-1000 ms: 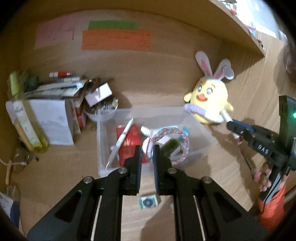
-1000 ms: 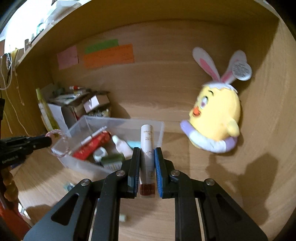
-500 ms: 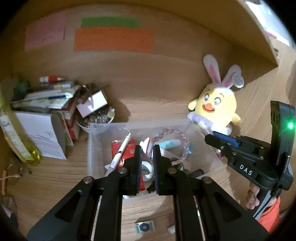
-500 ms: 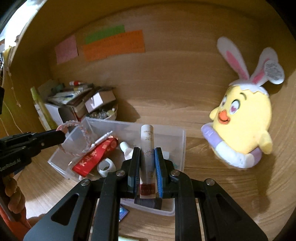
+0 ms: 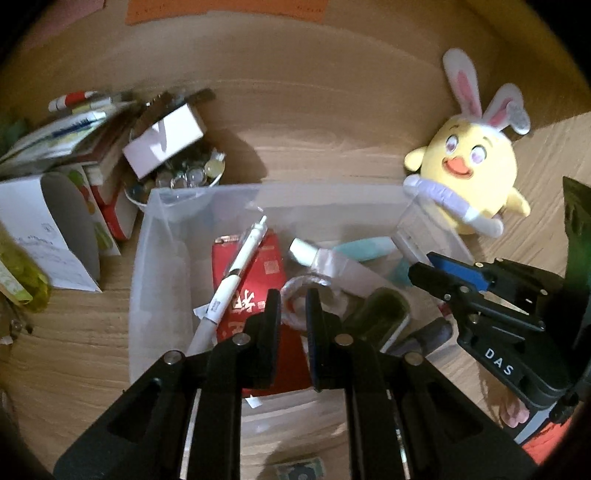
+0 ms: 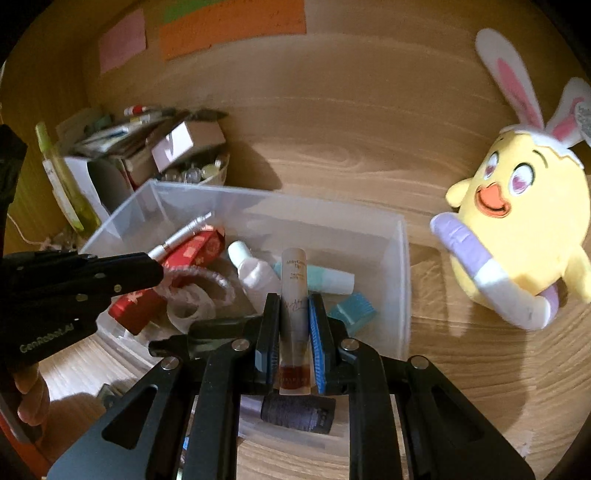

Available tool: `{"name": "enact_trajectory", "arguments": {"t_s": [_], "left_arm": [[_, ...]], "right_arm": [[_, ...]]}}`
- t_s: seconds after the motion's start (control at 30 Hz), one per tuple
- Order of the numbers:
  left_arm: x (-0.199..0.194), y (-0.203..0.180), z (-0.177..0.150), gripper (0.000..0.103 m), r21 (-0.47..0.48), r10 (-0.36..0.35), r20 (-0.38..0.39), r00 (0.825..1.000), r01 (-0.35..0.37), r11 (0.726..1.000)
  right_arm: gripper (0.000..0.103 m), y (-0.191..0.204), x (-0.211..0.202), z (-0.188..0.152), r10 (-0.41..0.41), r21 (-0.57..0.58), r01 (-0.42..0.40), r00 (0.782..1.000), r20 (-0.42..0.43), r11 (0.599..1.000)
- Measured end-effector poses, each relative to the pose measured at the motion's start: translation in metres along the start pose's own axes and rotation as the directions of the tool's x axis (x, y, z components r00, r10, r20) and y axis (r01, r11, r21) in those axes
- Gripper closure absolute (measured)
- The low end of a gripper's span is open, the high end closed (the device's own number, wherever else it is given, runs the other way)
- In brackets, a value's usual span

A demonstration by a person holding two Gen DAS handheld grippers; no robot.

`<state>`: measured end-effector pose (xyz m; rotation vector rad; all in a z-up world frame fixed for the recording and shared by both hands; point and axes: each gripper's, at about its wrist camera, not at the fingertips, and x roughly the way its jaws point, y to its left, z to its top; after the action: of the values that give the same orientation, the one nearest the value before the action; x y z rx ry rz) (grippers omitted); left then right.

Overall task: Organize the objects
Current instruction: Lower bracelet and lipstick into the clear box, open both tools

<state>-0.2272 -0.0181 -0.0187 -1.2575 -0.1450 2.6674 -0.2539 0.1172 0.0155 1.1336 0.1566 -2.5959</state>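
- Right hand-held gripper (image 6: 293, 332): clenched on a slim tube (image 6: 293, 295), cream body with a dark red base, standing upright between the pads. It hangs over the near-right part of the clear plastic bin (image 6: 404, 258).
- Left hand-held gripper (image 5: 291, 314): jaws nearly closed, pinching a braided pink-white bracelet (image 5: 295, 291). In the right wrist view the same bracelet (image 6: 207, 277) loops out from the fingertip into the bin, over a clear tape roll (image 6: 190, 306).
- Bin sits on the wooden tabletop (image 6: 369, 166), centre of the scene. Inside it: red packet (image 5: 255, 266) with a white pen (image 5: 236, 273) lying across it on the left, white bottle (image 6: 255, 273) and teal tube (image 6: 325, 278) in the middle, teal cap (image 6: 352, 308) on the right, dark purple cylinder (image 6: 295, 411) at the near wall.
- Yellow chick plush with bunny ears (image 6: 524, 229) stands right of the bin, close to its right wall; contact can't be told.
- Far left: heap of boxes and papers (image 5: 74, 147), with a bowl of small shiny bits (image 5: 184, 173) just behind the bin's far-left corner.
- Small dark-printed card (image 5: 299, 470) lies on the tabletop near the bin's near wall.
- Orange and pink notes (image 6: 229, 29) are stuck on the far wooden panel.
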Motion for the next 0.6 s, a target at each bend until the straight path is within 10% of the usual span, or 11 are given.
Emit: {"name": "enact_trajectory", "arguments": {"t_s": [0.13, 0.33, 0.6], "left_arm": [[0.001, -0.001, -0.001, 0.089, 0.014, 0.016, 0.003, 1.000, -0.016, 1.000], [-0.011, -0.003, -0.002, 0.057, 0.013, 0.004, 0.032, 0.999, -0.005, 1.000], [-0.052, -0.012, -0.007, 0.029, 0.036, 0.028, 0.138, 0.990, -0.033, 0.999]], "right_arm": [[0.089, 0.003, 0.005, -0.002, 0.005, -0.010, -0.005, 1.000, -0.023, 1.000], [0.088, 0.006, 0.001, -0.003, 0.004, -0.021, -0.005, 1.000, -0.030, 1.000], [0.064, 0.012, -0.032, -0.006, -0.026, -0.044, 0.029, 0.998, 0.054, 0.999]]}}
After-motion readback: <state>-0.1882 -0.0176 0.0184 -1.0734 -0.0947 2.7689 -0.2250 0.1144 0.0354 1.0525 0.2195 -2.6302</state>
